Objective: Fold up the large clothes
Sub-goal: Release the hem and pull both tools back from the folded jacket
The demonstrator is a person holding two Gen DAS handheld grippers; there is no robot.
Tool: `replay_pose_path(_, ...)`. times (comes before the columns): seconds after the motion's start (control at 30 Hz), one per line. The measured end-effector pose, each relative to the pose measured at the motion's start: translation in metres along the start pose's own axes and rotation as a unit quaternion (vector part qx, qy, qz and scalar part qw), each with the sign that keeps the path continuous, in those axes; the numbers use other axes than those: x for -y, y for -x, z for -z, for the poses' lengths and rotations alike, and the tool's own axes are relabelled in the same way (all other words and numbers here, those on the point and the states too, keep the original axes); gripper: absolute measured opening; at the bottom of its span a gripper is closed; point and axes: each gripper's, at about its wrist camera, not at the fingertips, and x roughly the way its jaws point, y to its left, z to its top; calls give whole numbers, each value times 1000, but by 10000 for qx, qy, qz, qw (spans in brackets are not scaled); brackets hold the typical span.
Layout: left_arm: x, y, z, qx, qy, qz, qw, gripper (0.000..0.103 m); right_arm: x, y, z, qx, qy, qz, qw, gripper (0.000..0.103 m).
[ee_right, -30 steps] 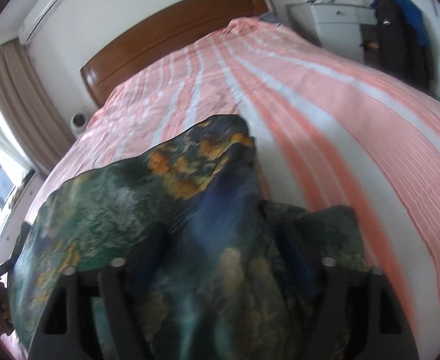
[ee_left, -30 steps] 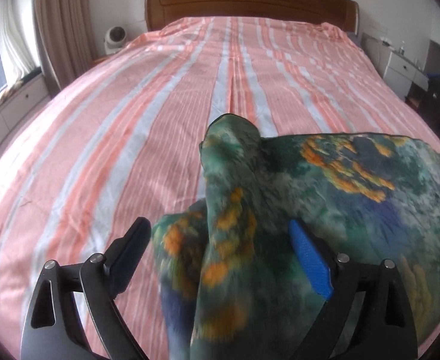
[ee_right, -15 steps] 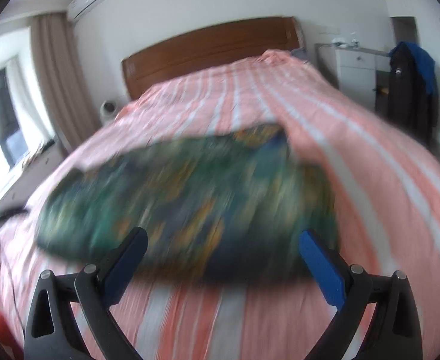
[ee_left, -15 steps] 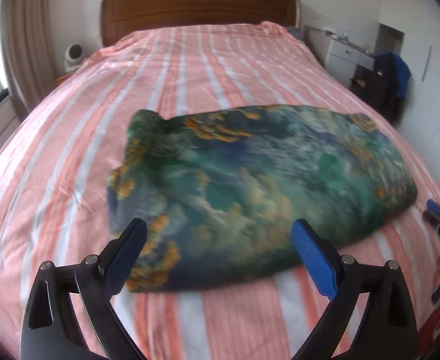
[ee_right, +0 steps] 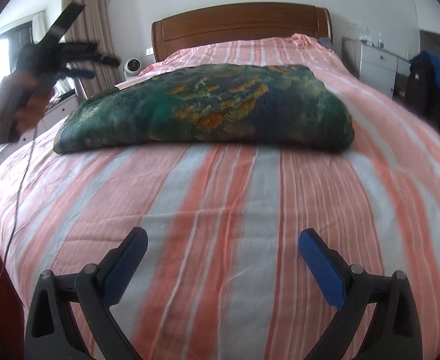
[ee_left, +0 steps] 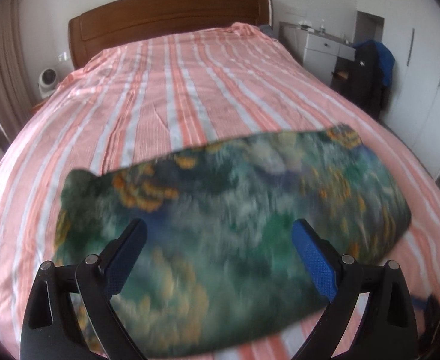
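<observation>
Garment (ee_right: 208,108), green/blue w/ orange print, lies folded on the striped bed (ee_right: 220,210), long axis running crosswise to both claws. Left gripper (ee_left: 218,253) hangs spread, nothing pinched, w/ cloth right under and ahead of its tips, so it's nearer. Right gripper (ee_right: 223,255) also spread and empty, cloth well ahead of it toward the headboard (ee_right: 241,27). Next fold prob. starts from a short end.
</observation>
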Motion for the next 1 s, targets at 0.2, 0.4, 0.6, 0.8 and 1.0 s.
replay_pose_path(0.2,15,-62,-28,-254,-48,-343,9991,98,2,-10,2,-70,-67,-38,9999,101)
replay_pose_path(0.4,49,-74,36,-647,-1083,-426,9911,97,4,-13,3,-92,-69,-88,9999,101)
replay_pose_path(0.6,59,-28,83,-568,-1252,-219,9903,100,4,-14,4,-107,-49,-72,9999,102)
replay_pose_path(0.8,81,9,105,-540,-1550,-544,9849,100,0,-16,7,-110,57,26,9999,102)
replay_pose_path(1.0,90,30,107,-414,-1596,-744,9835,100,-3,-19,9,-93,189,156,9997,102)
